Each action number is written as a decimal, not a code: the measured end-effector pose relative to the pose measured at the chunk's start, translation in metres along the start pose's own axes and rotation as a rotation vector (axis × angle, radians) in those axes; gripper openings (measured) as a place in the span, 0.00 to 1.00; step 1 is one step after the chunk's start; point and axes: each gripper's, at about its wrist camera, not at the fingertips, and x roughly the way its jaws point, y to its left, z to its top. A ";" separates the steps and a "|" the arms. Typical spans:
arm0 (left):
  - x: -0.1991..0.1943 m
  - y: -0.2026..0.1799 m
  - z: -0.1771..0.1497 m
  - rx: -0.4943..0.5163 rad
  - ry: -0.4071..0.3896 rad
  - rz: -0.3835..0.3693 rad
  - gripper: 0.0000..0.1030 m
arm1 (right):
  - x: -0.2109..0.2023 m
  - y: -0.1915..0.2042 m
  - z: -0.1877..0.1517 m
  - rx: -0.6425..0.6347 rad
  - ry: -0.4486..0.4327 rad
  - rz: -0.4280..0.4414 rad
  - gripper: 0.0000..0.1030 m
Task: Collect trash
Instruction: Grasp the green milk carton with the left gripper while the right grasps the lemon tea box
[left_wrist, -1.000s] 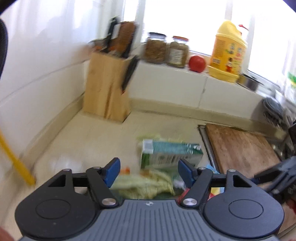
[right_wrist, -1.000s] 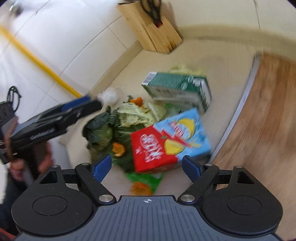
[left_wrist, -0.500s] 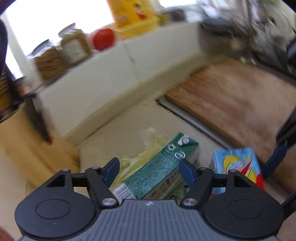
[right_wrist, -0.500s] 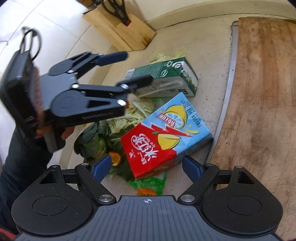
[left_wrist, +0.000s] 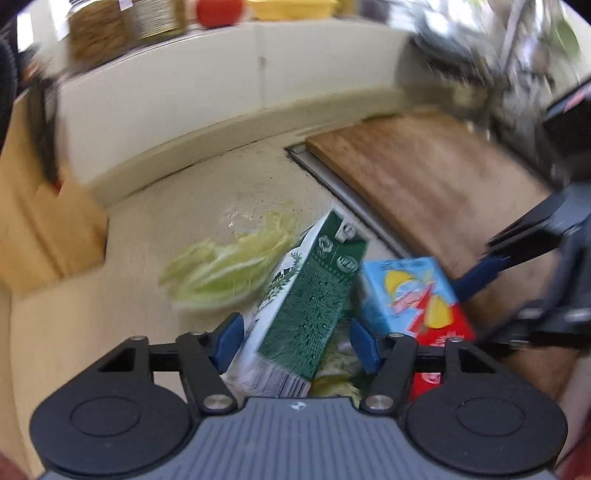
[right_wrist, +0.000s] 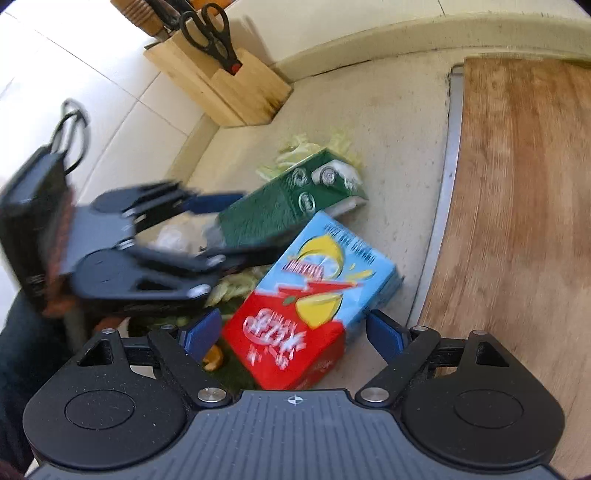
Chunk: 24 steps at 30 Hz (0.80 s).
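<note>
Green carton between left jaws

red-blue carton: large white characters on red half, blurred, unreadable | dark band of print on blue half, lower centre, illegible | green carton: round white emblems, no legible text

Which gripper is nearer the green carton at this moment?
Left. The left gripper is open with its fingers on either side of the green carton. The right gripper is open around the red-and-blue carton beside it.
</note>
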 end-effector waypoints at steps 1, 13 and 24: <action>-0.006 0.002 -0.003 -0.035 -0.013 -0.006 0.58 | 0.002 0.001 0.003 -0.016 0.004 -0.015 0.87; 0.044 0.004 0.014 0.115 0.070 0.115 0.58 | 0.025 0.019 0.008 -0.083 0.031 -0.124 0.89; 0.020 0.033 0.004 -0.117 0.093 -0.002 0.45 | -0.019 -0.008 0.031 -0.029 -0.063 -0.164 0.28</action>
